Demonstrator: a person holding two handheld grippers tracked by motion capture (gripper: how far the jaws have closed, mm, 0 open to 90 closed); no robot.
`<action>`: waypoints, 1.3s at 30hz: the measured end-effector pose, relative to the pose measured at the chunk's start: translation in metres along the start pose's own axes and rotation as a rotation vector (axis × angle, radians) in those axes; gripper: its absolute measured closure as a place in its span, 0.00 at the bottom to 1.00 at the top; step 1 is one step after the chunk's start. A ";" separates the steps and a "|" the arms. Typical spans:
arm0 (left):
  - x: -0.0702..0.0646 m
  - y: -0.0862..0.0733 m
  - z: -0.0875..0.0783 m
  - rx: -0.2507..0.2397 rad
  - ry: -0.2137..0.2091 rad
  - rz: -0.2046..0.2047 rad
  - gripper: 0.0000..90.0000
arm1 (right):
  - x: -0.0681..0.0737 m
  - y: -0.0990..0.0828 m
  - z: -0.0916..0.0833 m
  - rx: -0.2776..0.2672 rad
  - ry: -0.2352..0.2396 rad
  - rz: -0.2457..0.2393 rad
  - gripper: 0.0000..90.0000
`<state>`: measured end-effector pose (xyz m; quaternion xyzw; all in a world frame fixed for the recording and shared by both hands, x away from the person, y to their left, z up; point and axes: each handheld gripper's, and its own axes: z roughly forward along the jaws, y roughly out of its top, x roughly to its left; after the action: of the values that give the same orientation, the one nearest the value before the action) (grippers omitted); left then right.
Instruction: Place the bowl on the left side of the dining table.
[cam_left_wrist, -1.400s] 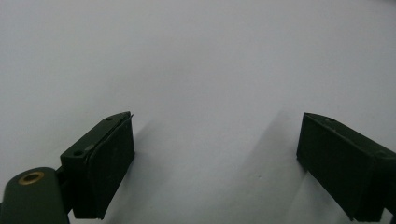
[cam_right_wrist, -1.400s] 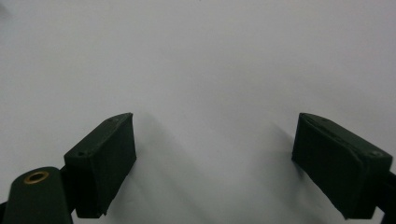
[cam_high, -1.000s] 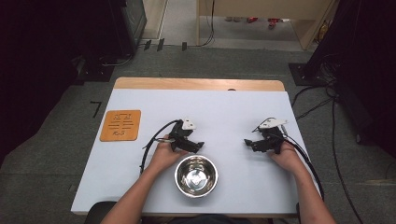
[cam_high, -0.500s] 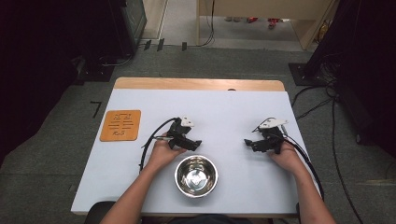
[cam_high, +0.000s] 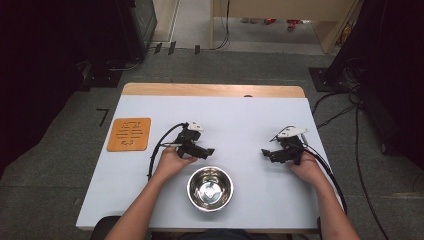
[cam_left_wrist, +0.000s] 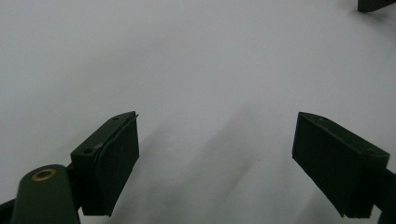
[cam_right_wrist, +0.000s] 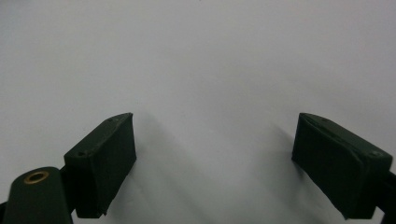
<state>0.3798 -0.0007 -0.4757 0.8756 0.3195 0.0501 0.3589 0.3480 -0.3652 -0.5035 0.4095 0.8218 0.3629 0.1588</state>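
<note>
Both tongs, left (cam_high: 209, 150) and right (cam_high: 264, 152), wide apart, empty, steel bowl (cam_high: 210, 188) near, between them.

A dark "7" (cam_high: 102, 116) is showing on the floor, left of the table and well beyond the left gripper (cam_high: 210, 150). The orange board (cam_high: 129, 134) left of that gripper is carrying pale marks, too small to read.

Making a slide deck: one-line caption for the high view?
Open left gripper and right gripper rest on the table either side of a steel bowl.
</note>
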 end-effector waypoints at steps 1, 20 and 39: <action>0.000 0.000 0.000 0.000 0.000 0.000 0.17 | 0.000 0.000 0.000 0.000 0.000 0.000 0.14; -0.017 -0.004 -0.026 0.021 -0.084 0.055 0.17 | 0.000 0.000 0.000 0.000 0.000 0.000 0.14; -0.024 -0.013 -0.053 -0.050 -0.158 0.055 0.24 | 0.000 0.000 0.000 0.000 -0.001 0.001 0.14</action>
<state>0.3366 0.0236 -0.4419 0.8760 0.2647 -0.0015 0.4032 0.3481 -0.3651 -0.5035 0.4099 0.8216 0.3629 0.1590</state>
